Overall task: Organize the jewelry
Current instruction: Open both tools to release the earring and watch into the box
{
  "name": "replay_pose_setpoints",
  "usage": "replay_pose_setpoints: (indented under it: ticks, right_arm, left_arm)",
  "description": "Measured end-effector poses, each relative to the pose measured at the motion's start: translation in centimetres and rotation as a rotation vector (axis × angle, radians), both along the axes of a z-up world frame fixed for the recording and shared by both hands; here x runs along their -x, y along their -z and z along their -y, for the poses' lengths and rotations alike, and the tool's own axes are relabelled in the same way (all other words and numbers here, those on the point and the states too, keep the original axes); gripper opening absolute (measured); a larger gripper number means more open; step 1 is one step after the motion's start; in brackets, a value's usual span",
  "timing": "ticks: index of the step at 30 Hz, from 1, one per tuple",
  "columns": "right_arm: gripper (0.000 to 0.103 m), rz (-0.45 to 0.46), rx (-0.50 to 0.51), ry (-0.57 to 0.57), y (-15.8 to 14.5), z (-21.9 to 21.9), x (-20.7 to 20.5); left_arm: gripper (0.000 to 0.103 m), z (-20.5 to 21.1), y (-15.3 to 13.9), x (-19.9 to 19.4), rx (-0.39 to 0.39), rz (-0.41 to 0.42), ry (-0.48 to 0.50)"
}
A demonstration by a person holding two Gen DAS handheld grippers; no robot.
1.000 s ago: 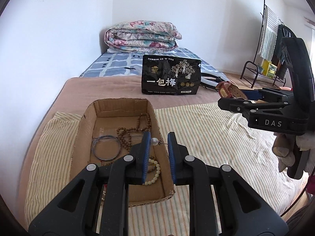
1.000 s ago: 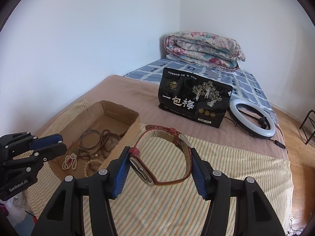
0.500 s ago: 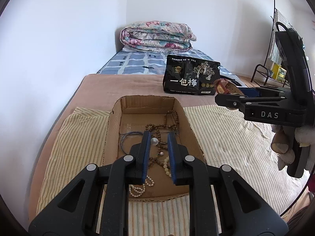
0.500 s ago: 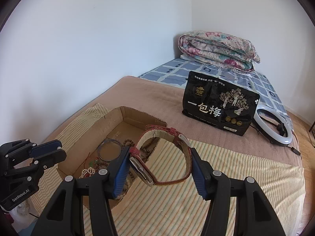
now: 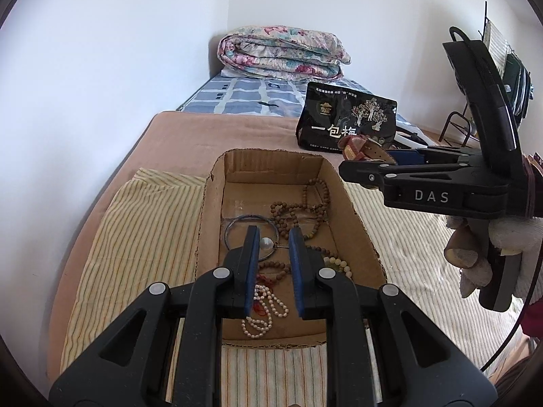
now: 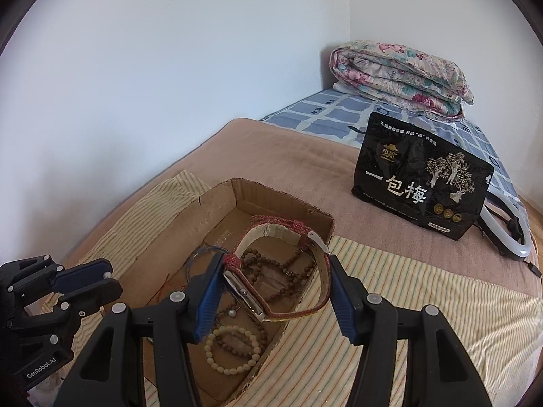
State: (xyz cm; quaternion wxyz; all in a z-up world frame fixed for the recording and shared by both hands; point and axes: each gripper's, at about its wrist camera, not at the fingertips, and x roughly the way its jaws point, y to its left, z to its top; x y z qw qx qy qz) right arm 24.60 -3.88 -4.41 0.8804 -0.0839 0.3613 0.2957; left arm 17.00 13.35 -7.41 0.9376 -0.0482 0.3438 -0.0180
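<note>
1. The left hand-held gripper (image 5: pixel 273 242) pinched a pearl pin (image 5: pixel 267 244) above the cardboard box (image 5: pixel 207 224).
2. The right hand-held gripper (image 6: pixel 273 271) clamped a red-strapped watch (image 6: pixel 271 271) over the box.
3. Risk: the pin's slight hold could slip; an early release might tangle the watch in the beads (image 6: pixel 234 349).

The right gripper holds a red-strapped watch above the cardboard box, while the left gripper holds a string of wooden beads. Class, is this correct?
Not quite. The right gripper does hold the red-strapped watch above the cardboard box, but the left gripper pinches a pearl pin, not wooden beads. The left wrist view shows it.
</note>
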Motion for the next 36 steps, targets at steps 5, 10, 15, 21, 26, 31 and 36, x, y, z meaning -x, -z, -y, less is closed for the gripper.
replay_pose_setpoints:
  ticks: [5, 10, 15, 21, 26, 31, 36]
  right_arm:
    - [0.06, -0.021, -0.01, -0.004, 0.8, -0.8, -0.8]
    - [0.06, -0.029, -0.006, -0.009, 1.3, -1.5, -1.2]
    - [0.082, -0.011, -0.005, 0.004, 1.3, -1.6, -1.1]
    - [0.088, 0.006, -0.006, 0.009, 0.8, -1.3, -0.9]
    - [0.088, 0.01, -0.009, 0.016, 0.6, -0.8, -0.6]
    - [0.087, 0.019, -0.014, 0.023, 0.2, -0.3, -0.1]
    - [0.088, 0.035, -0.022, 0.032, -0.8, 0.4, 0.7]
  left_arm:
    - [0.016, -0.1, 0.4, -0.4, 0.0, -0.005, 0.002]
    - [0.016, -0.4, 0.7, -0.7, 0.001, -0.013, -0.003]
    - [0.028, -0.5, 1.1, -1.1, -0.003, -0.025, -0.007]
    - [0.052, -0.4, 1.2, -0.9, -0.001, -0.006, -0.014]
    - [0.052, -0.4, 1.2, -0.8, -0.001, -0.007, -0.013]
    - [0.052, -0.3, 0.8, -0.6, -0.002, -0.002, -0.019]
    - [0.052, -0.1, -0.1, 0.3, -0.015, 0.017, -0.021]
